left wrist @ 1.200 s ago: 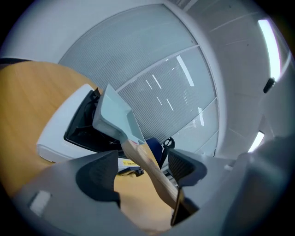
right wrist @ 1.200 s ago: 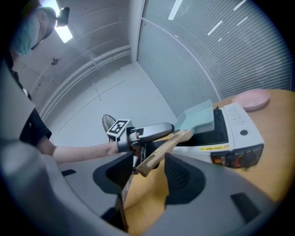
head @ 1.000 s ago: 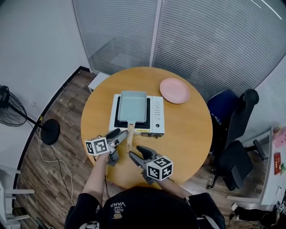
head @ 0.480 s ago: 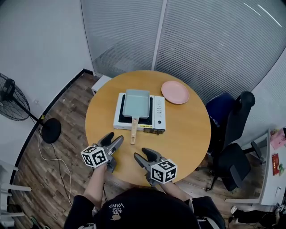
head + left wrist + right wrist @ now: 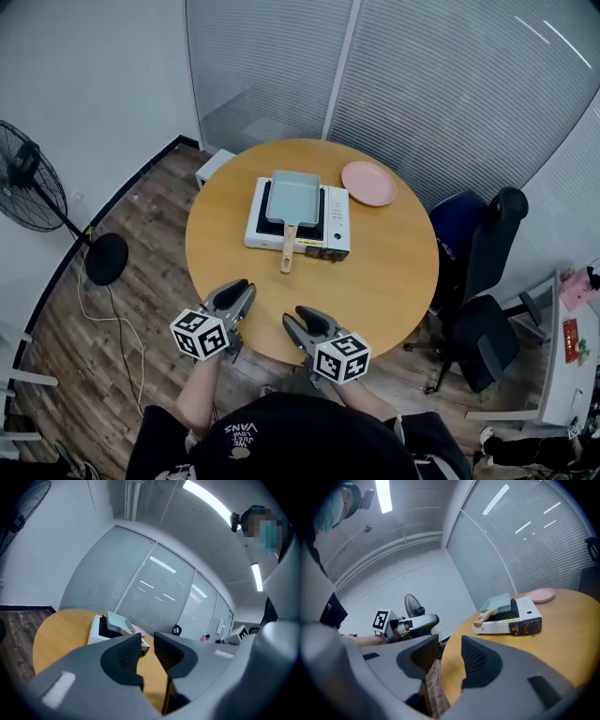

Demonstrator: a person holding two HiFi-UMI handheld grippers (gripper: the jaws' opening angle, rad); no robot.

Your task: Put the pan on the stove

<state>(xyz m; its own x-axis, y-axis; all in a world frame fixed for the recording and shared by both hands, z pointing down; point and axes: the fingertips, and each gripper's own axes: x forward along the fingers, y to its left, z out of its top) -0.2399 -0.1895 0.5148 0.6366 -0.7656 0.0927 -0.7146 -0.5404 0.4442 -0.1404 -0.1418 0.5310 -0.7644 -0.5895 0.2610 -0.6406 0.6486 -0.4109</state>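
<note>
Task looks done, far as the frames show: pan (image 5: 293, 197) sits flat on the stove (image 5: 332, 231), over the burner on the stove's left half, wooden handle sticking out past the front edge twd 6 o'clock, i.e. at the person. Stove is a bit past table (image 5: 398, 281) centre, twd 12; pink plate (image 5: 368, 183) lies just beside it at approx 1 o'clock, not touching. Both grippers hang at the table's 6 o'clock rim, well apart from pan and stove, touching nothing. Left gripper (image 5: 236, 292): jaws closing, only a thin slot between the pads in its own view, nothing in it, just tabletop and the stove seen beyond. Right gripper (image 5: 300, 317): jaws closing too but wider apart, gap empty, w/ floor and table edge showing through. So no grip on either side. What's left, IMO: nothing on the pan itself, maybe just parking the hands. Can't tell if the pan is dead-centre on the burner, too small from above, but it isn't tilted or hanging off. Knobs on the stove front look untouched; on or off can't be read.
</note>
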